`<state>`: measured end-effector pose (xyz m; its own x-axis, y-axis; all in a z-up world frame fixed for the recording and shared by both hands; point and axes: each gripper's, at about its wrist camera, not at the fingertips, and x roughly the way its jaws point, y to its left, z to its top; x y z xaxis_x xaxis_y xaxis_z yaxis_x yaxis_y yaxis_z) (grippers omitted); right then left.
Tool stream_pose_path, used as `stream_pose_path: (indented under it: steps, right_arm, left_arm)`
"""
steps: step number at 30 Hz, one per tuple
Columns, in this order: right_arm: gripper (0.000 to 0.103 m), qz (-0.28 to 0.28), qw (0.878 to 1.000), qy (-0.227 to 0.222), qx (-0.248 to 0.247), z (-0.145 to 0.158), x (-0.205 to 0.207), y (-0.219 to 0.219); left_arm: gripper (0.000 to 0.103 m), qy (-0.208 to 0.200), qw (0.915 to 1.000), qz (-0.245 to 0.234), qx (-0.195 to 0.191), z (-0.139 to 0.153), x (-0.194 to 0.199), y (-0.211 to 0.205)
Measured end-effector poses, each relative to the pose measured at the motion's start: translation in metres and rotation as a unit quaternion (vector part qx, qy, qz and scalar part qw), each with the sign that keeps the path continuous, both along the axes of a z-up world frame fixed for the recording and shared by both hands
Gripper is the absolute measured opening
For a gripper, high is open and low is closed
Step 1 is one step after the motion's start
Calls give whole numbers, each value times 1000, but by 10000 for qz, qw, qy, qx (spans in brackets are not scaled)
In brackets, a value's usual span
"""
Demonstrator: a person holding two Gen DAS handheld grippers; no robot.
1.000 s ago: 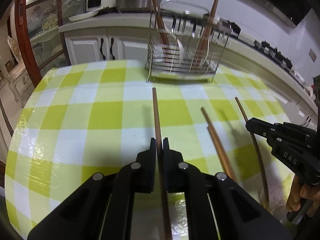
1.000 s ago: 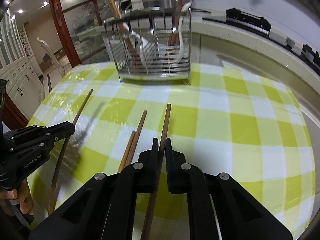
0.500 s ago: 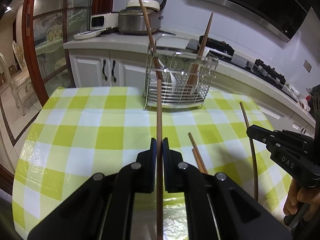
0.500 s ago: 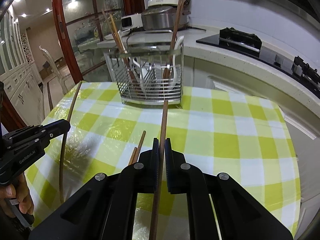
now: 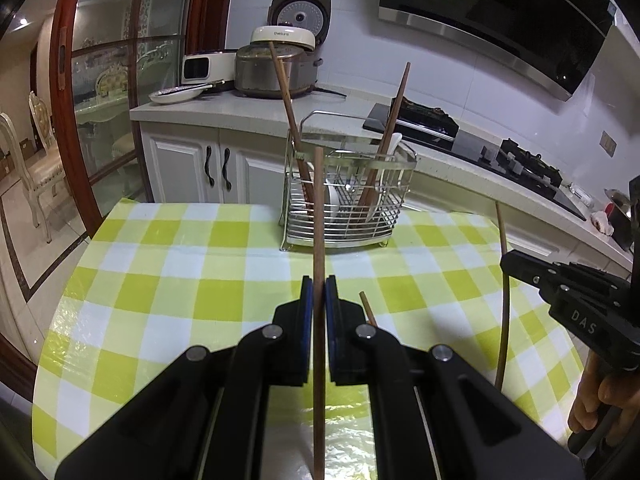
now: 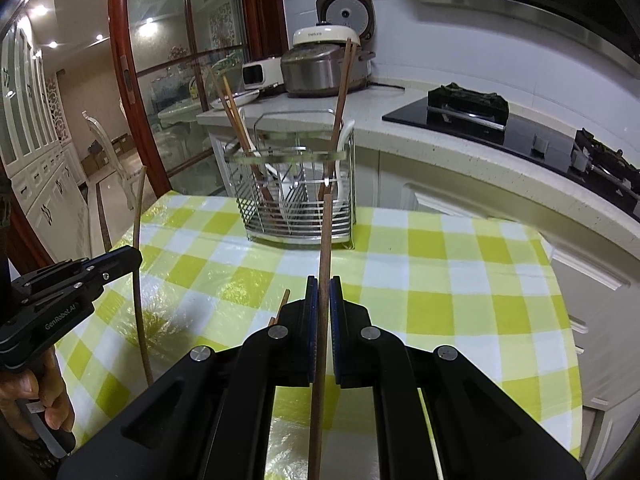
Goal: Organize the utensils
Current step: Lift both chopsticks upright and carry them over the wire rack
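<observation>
My left gripper (image 5: 319,289) is shut on a brown chopstick (image 5: 318,220) and holds it raised, pointing toward the wire utensil rack (image 5: 344,216). My right gripper (image 6: 323,289) is shut on another brown chopstick (image 6: 326,236), also raised toward the rack (image 6: 298,208). The rack stands at the table's far edge and holds several chopsticks and white spoons. Each gripper shows in the other's view, the right one (image 5: 516,264) and the left one (image 6: 128,258), each with its chopstick upright. Two more chopsticks (image 5: 367,312) lie on the table, mostly hidden behind the fingers.
The round table has a yellow-green checked cloth (image 5: 180,280). Behind it runs a white counter (image 5: 224,104) with a rice cooker (image 5: 280,64) and a stove (image 5: 520,156). A glass door with a red frame (image 5: 68,120) stands at the left.
Both grippers have lifted their chopsticks off the table and risen, tilting them up. The rack now appears lower and farther in both views.
</observation>
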<state>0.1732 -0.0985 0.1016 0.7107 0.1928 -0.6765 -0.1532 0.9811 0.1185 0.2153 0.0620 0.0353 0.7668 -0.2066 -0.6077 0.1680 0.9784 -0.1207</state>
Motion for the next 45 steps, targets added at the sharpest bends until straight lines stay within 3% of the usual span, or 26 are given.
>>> stream_pose_path:
  steps: [30, 45]
  right_arm:
    - [7, -81, 9987, -492, 55, 45, -11, -13]
    - [7, -6, 9983, -584, 10, 70, 23, -12]
  left_arm:
    - [6, -357, 9993, -65, -64, 29, -3, -13]
    - [6, -459, 9988, -176, -63, 52, 26, -16]
